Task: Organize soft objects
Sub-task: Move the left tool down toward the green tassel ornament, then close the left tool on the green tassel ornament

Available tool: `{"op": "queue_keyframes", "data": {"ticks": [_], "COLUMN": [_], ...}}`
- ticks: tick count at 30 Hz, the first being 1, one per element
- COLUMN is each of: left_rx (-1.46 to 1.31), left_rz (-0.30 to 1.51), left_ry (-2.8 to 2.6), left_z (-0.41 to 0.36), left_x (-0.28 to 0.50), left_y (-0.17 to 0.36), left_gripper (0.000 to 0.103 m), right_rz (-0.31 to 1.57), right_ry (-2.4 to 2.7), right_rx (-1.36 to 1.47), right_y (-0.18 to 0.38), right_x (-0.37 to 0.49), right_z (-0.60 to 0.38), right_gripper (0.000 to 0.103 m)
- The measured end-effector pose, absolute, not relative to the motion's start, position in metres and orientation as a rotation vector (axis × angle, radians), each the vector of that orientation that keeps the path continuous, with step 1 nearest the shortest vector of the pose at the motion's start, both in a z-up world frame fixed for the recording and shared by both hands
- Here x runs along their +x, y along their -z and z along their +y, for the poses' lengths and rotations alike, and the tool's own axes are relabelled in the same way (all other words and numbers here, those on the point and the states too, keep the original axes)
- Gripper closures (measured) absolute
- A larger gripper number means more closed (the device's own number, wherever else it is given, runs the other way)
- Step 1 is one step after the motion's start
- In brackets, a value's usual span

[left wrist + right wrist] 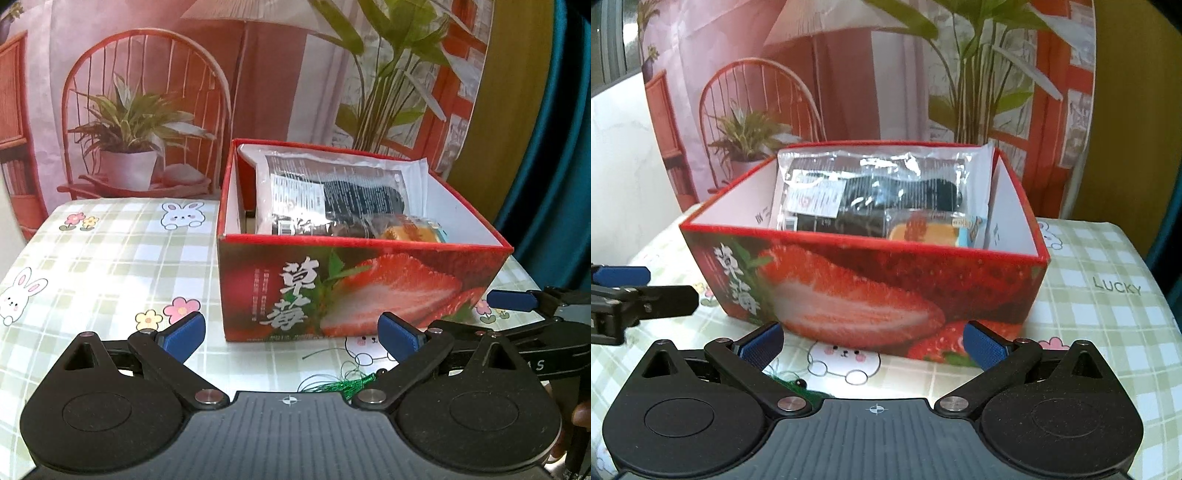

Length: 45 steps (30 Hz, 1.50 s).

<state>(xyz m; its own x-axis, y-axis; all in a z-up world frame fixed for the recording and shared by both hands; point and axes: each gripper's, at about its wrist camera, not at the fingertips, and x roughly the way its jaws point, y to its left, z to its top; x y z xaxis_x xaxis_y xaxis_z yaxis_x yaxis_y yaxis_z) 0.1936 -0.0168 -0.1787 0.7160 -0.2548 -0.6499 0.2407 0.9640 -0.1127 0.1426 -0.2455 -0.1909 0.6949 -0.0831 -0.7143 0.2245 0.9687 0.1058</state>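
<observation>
Left hand-held gripper [291,334]: I see it spread wide, holding nothing.
Right hand-held gripper [873,343]: mine too, released.
Strawberry box [369,291]: on bench [110,266], packets inside.

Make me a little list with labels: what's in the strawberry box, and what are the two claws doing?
box: red strawberry box on the bunny tablecloth
inside: clear plastic packet with dark contents, orange snack pack
left claw: open, holding nothing
right claw: open, holding nothing
near claws: green tassel
</observation>
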Motion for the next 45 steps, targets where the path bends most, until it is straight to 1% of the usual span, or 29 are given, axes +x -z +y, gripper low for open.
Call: {"op": "queue_keyframes", "data": {"ticks": [11,17,20,22,24,28,32,35,40,45], "left_rx": [-0.040,-0.066,-0.074,-0.077,-0.083,-0.113,-0.120,-0.128,-0.148,-0.163], "left_rz": [0.786,0.811,0.818,0.827,0.834,0.845,0.848,0.865,0.903,0.940], "left_ry": [0.271,0.280,0.290,0.298,0.311,0.356,0.402,0.441,0.485,0.524], "left_z": [-0.013,-0.007,-0.006,-0.007,-0.007,-0.009,-0.016,-0.022,-0.030,-0.038], "left_x": [0.194,0.192,0.192,0.193,0.192,0.190,0.188,0.186,0.187,0.193], "left_y": [0.193,0.199,0.201,0.203,0.205,0.206,0.207,0.212,0.223,0.233], "left_gripper": [0.003,0.007,0.011,0.014,0.016,0.023,0.026,0.031,0.040,0.042], "right_rz": [0.829,0.849,0.855,0.863,0.870,0.881,0.882,0.889,0.930,0.955], "right_ry": [0.177,0.178,0.163,0.147,0.123,0.086,0.068,0.064,0.058,0.008], "right_rx": [0.187,0.193,0.198,0.205,0.210,0.209,0.177,0.172,0.234,0.244], "right_y": [0.205,0.212,0.214,0.216,0.217,0.215,0.206,0.203,0.215,0.222], "right_x": [0.137,0.132,0.130,0.130,0.131,0.131,0.125,0.117,0.107,0.110], "right_z": [-0.241,-0.242,-0.243,-0.242,-0.241,-0.238,-0.236,-0.239,-0.249,-0.240], "right_gripper": [0.000,0.001,0.007,0.014,0.019,0.027,0.028,0.030,0.036,0.036]}}
